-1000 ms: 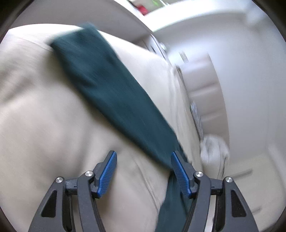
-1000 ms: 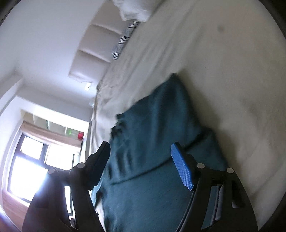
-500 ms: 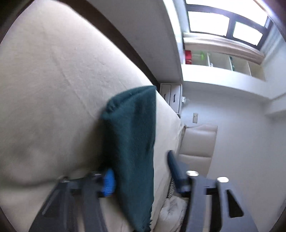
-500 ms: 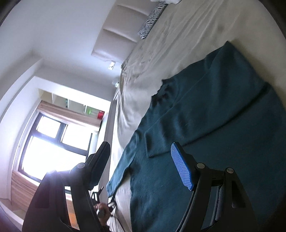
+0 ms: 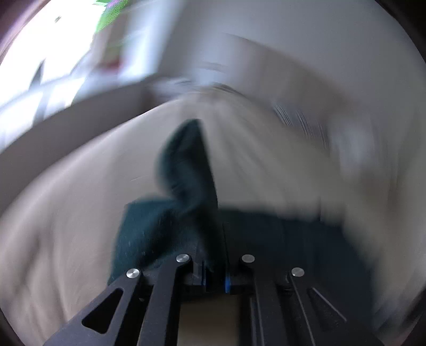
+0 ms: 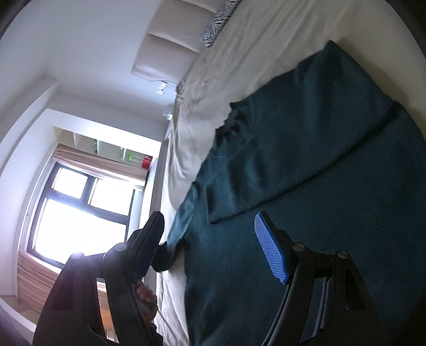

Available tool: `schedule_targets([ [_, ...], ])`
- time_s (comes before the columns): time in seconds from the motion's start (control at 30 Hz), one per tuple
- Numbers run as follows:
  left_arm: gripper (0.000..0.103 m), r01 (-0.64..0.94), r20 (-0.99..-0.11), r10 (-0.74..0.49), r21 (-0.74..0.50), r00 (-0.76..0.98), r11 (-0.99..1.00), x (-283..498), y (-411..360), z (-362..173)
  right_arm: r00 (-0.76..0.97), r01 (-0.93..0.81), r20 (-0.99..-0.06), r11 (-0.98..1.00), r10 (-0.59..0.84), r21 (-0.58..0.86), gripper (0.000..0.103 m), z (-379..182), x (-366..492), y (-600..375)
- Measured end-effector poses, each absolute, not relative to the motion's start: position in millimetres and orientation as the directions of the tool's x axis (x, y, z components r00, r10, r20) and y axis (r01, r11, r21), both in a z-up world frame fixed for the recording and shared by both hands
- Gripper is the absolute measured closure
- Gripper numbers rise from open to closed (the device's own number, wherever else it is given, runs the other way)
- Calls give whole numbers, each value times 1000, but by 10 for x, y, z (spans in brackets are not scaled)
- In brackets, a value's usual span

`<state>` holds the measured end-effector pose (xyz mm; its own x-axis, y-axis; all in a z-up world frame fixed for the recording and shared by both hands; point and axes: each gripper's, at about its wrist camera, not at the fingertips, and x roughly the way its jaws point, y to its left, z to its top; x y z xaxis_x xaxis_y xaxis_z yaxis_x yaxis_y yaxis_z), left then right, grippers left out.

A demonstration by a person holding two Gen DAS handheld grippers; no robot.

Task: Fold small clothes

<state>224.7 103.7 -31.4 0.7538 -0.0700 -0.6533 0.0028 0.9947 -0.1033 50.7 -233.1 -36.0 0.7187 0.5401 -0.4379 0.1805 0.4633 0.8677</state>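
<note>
Pinching a fold of the teal sweater (image 5: pixel 186 218), the left gripper (image 5: pixel 214 276) is closed; right gripper (image 6: pixel 213 247) spread above it, cream bedsheet (image 6: pixel 186 159) beyond.

I see a bed (image 6: pixel 234 48) under a cream sheet, a zebra-striped pillow (image 6: pixel 217 21) against its padded headboard (image 6: pixel 170 45). A bright window (image 6: pixel 77 210) sits below open shelves (image 6: pixel 106 149) holding a red box (image 6: pixel 146 161).

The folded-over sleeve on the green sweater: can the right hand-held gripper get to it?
Probably yes. The right hand-held gripper is open and holds nothing, and the folded sleeve lies flat on the sweater just ahead of it, with nothing in between.
</note>
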Motion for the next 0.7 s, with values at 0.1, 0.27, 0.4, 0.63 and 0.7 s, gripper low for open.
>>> schedule_targets([
  [0.1, 90, 211, -671, 1, 235, 742, 949, 2109, -39, -687, 693, 206, -457, 453, 558, 867, 32, -513, 605, -2282],
  [0.27, 84, 246, -673, 29, 310, 739, 918, 1891, -460, -981, 603, 223, -470, 430, 644, 875, 32, -771, 846, -2019],
  [0.4, 43, 233, -681, -22, 220, 732, 947, 1878, -371, -920, 532, 222, -444, 387, 721, 895, 32, -974, 1099, -1727],
  [0.63, 26, 236, -721, -134, 42, 680, 971, 1741, -73, -1003, 462, 258, -427, 343, 777, 903, 32, -1182, 1484, -1273],
  [0.7, 26, 224, -712, -162, -6, 683, 975, 1733, -21, -994, 428, 266, -461, 380, 777, 886, 34, -1178, 1606, -1130],
])
